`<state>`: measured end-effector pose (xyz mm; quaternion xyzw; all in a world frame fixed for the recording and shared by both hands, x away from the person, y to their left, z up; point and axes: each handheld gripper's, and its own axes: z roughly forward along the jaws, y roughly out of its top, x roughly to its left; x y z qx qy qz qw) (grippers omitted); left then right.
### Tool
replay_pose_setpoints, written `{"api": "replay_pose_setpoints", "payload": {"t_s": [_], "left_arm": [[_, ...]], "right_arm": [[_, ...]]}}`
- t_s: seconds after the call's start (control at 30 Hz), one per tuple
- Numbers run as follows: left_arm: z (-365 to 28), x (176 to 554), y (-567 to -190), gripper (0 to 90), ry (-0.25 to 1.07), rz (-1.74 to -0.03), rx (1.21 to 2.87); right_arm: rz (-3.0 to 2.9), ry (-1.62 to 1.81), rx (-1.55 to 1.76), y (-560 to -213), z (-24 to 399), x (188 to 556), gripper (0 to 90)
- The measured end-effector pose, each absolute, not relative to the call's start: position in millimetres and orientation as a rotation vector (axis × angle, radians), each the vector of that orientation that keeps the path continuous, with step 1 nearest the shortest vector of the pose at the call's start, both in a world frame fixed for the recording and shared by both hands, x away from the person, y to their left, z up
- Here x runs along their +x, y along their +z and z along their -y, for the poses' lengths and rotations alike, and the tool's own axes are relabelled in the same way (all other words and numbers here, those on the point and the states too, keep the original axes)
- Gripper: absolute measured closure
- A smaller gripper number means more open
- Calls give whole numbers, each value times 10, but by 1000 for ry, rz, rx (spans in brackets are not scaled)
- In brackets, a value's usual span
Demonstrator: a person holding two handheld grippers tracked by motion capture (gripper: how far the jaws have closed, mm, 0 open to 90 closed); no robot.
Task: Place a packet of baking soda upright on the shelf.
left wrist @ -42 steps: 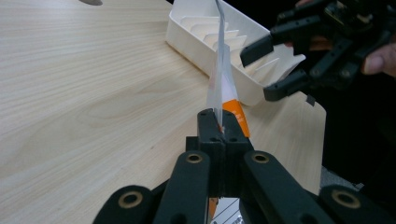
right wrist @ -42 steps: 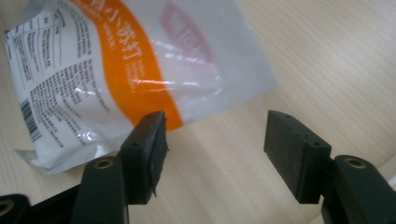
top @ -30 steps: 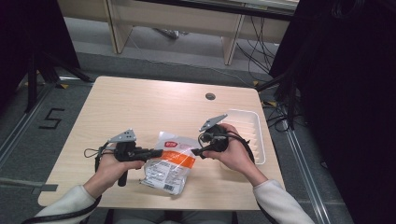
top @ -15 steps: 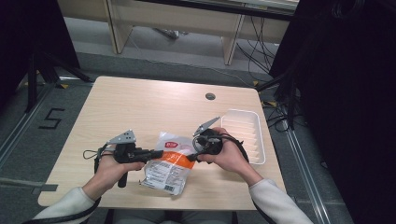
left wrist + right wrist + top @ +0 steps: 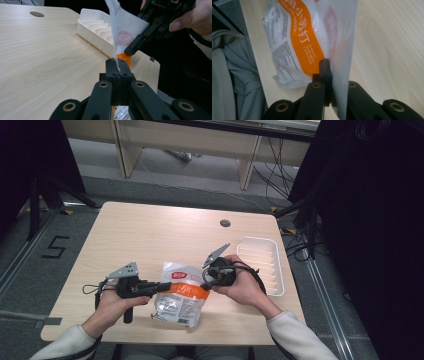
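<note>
**Both grippers on the soda pouch, tear not yet made**

With its jaws just having closed, the right hand-held gripper point(image 5: 204, 285) is clamped on the pouch's point(image 5: 179, 294) upper edge at about 2 o'clock. The left hand-held gripper point(image 5: 159, 286) is pinched on the same edge at 10 o'clock. The pouch lies near the front middle of the tabletop point(image 5: 165, 235), its top lifted between them, the white tray point(image 5: 278, 280) at 3 o'clock. Gripping looks done; opening and emptying remain. Both forearms come in low, wrists turned inward, grippers facing each other.
</note>
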<state>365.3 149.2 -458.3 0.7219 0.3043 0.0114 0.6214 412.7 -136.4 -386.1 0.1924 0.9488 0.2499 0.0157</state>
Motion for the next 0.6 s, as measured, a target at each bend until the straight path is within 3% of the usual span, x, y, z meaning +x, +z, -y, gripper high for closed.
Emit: {"api": "replay_pose_setpoints", "payload": {"t_s": [0.23,0.47,0.6], "left_arm": [[-1504,3558,-4595,779,98,-667,1683],[-1556,3446,-4635,404,204,-751,1719],[-1671,3339,-4672,320,249,-781,1735]], "right_arm": [[-2972,721,537,-3623,1272,4108,900],[-2978,615,490,-3462,1185,4113,900],[-2958,610,468,-3393,1175,4149,900]]}}
